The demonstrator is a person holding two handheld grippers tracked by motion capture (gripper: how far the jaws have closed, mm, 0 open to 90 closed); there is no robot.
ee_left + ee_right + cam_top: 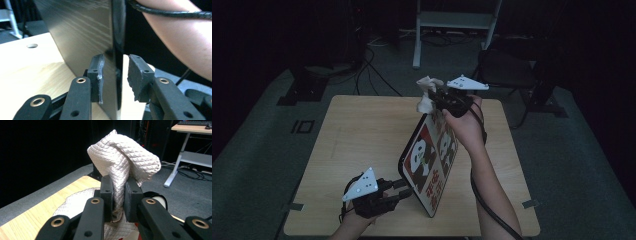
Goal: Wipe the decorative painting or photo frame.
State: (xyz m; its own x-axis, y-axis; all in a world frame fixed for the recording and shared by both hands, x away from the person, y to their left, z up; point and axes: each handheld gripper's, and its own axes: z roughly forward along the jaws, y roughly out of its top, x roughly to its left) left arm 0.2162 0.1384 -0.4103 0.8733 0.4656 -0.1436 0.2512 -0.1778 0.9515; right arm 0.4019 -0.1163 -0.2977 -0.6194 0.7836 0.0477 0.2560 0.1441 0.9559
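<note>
A rounded rectangular board (432, 160) with panda pictures and red panels stands on its edge on the wooden table (357, 135), leaning to the left. My left gripper (404, 189) is at its lower left edge. In the left gripper view the board's dark edge (116, 37) runs between the jaws of that gripper (115, 75), with a bright gap before the right pad (136, 75). My right gripper (437, 97) is at the board's far top corner, shut on a crumpled white quilted cloth (427, 90). The cloth (125, 155) bulges above the right gripper (118, 195).
The person's right forearm (484, 175) reaches along the board's right side, and its cable trails down. A small round hole (32, 45) is in the tabletop. Behind the table are a white desk frame (452, 20), floor cables and a dark chair (507, 70).
</note>
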